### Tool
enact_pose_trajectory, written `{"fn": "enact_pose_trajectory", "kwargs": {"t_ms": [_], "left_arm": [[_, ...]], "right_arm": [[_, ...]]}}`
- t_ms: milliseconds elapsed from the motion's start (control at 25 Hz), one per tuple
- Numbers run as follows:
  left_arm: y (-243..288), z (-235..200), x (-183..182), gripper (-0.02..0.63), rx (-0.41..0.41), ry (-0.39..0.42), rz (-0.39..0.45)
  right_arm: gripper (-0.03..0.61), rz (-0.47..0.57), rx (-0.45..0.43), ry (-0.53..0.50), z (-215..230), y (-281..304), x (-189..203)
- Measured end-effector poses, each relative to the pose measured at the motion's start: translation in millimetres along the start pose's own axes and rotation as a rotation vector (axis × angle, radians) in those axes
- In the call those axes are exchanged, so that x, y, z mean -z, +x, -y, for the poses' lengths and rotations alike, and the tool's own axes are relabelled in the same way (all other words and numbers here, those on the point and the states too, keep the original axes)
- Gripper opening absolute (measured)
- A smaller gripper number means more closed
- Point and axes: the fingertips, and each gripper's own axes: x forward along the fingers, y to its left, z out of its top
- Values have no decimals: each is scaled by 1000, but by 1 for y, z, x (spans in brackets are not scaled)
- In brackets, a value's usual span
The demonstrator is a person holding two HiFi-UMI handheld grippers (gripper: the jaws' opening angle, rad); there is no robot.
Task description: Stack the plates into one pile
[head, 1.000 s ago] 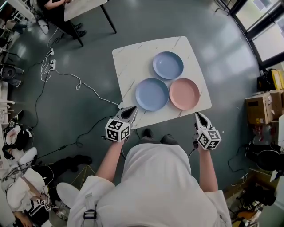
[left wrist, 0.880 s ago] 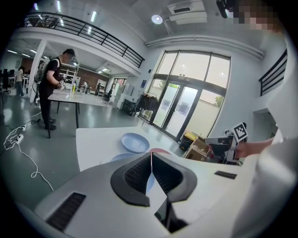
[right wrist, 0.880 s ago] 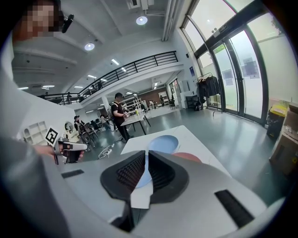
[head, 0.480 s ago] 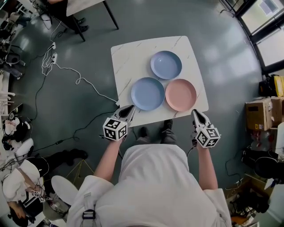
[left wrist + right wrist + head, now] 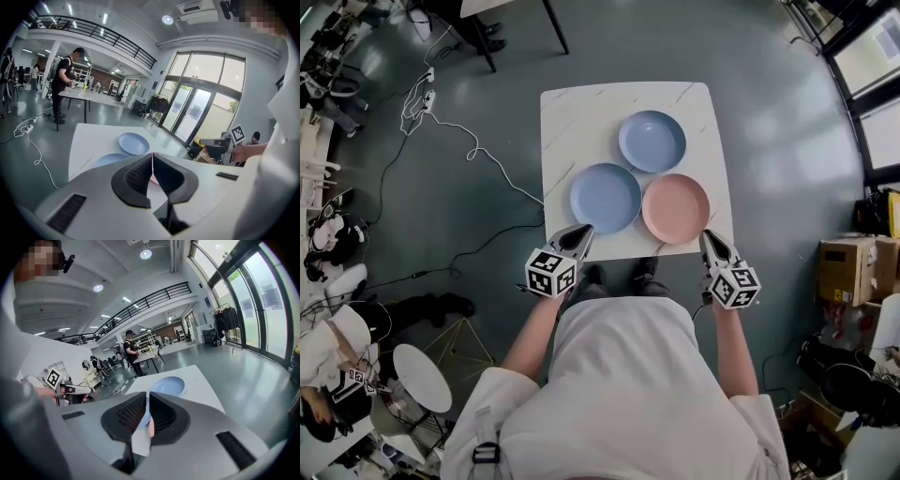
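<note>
Three plates lie close together on the white marble table (image 5: 581,122): a blue plate (image 5: 652,141) at the far side, a second blue plate (image 5: 605,198) near left and a pink plate (image 5: 675,208) near right. My left gripper (image 5: 584,231) is shut and empty, with its tip over the table's near edge just in front of the near blue plate. My right gripper (image 5: 707,235) is also shut and empty, at the near right corner beside the pink plate. In the left gripper view the far blue plate (image 5: 133,143) and the near blue plate (image 5: 110,160) show beyond the closed jaws. The right gripper view shows the far blue plate (image 5: 167,386).
White cables (image 5: 469,155) trail over the grey floor left of the table. Cardboard boxes (image 5: 844,267) stand at the right, and a round white stool (image 5: 422,378) is at the lower left. A person (image 5: 63,84) stands at another table far behind.
Both grippers have moved forward up to the table's near edge, closer to the near blue and pink plates. The plates have not moved.
</note>
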Motion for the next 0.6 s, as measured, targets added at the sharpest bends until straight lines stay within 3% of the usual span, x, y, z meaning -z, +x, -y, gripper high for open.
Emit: {"fn": "enact_pose_trajectory", "kwargs": {"t_ms": [600], "left_arm": [[42,38,20,18,-86,-74,-26]], "right_arm": [[38,-123,-123,-11,52,27,16]]}}
